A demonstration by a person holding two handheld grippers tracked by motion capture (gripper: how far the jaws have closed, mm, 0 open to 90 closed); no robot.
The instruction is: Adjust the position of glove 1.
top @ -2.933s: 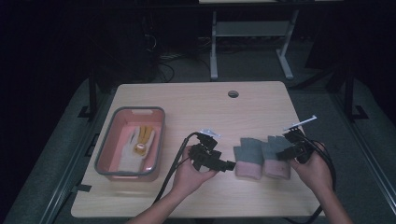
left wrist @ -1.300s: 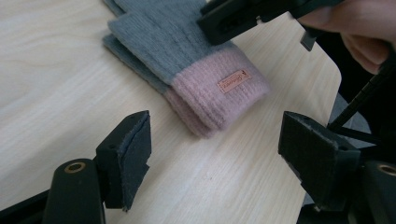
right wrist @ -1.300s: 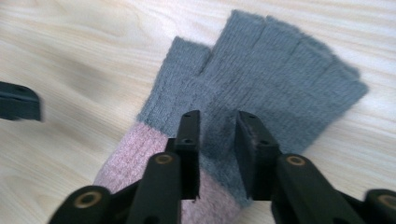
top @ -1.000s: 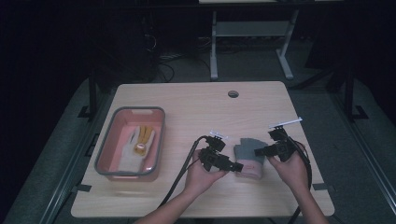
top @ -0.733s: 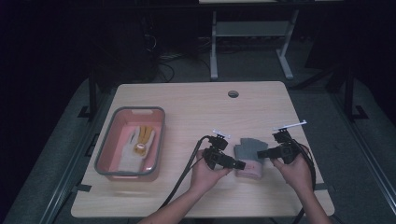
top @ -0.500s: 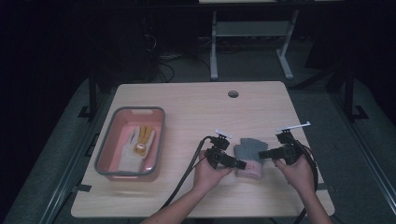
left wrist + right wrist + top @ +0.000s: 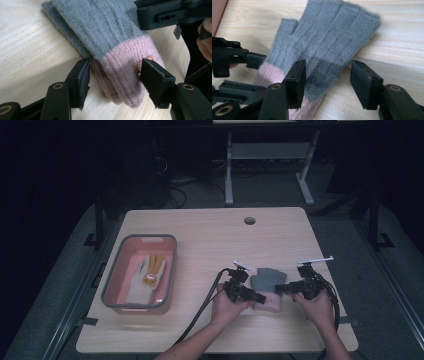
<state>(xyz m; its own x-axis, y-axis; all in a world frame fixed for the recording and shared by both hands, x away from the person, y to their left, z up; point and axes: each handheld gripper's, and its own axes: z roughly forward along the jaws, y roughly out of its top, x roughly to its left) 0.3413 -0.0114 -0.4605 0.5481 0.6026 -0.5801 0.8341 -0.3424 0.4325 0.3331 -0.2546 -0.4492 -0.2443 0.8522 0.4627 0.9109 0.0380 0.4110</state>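
**Gloves stacked near the table's front edge, both grippers lowered onto them**

Since the earliest frame, the two gloves that were spread side by side have been brought together into one stack, and both hands have been drawn inward and lowered toward it. The left gripper (image 7: 261, 297) has just been closing: its jaws are set part-way open around the pink cuff (image 7: 125, 75) of the gloves (image 7: 267, 285), with the pads close beside the knit but not seen pressing on it. The right gripper (image 7: 279, 289) has just been opening: its jaws are held apart over the grey edge of the stack, one pad lying above the fabric, the other over bare wood, nothing gripped.

The gloves are laid flat on the table (image 7: 210, 235), right of centre and near the person's edge, between the two grippers. Their long axis is run roughly from the person toward the far side, the pink cuffs turned to the near edge and the grey fingertips (image 7: 359, 17) pointed away.

The surface is pale wood grain with a round hole (image 7: 249, 220) near the far edge. A pink tub with a grey rim (image 7: 116, 279) is placed at the left, with a yellow and white glove (image 7: 150, 270) inside. The room beyond is dark; a grey stand (image 7: 267, 155) and cables (image 7: 175, 185) are seen on the floor.
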